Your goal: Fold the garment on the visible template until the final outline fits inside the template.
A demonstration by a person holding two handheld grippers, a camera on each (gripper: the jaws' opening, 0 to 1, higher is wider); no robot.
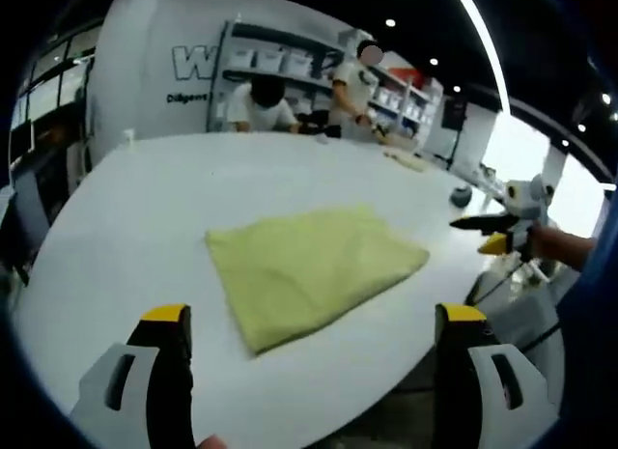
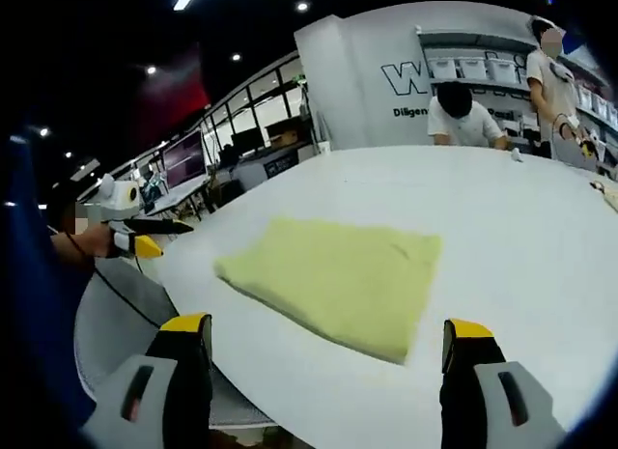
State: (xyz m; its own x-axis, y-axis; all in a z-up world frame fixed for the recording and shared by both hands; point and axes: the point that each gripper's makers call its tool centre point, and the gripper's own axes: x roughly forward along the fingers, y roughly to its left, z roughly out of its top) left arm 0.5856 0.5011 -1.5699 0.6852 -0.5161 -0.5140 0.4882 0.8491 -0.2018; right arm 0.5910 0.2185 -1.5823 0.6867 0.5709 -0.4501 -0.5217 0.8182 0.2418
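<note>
A large outlined letter "W" is showing on the white wall panel [image 1: 164, 63] in the upper left of the left gripper view, with a smaller dark line beneath it starting "Diligen", the rest cut off by the shelving. The same "W" and "Diligen" are appearing on that panel [image 2: 377, 82] in the upper centre of the right gripper view, further letters staying too blurred to read

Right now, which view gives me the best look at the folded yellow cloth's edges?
The left gripper view: the yellow cloth lies centred on the white table, all four edges sharp. The right gripper view also shows the whole cloth, but blurrier, with the far edge soft.
</note>
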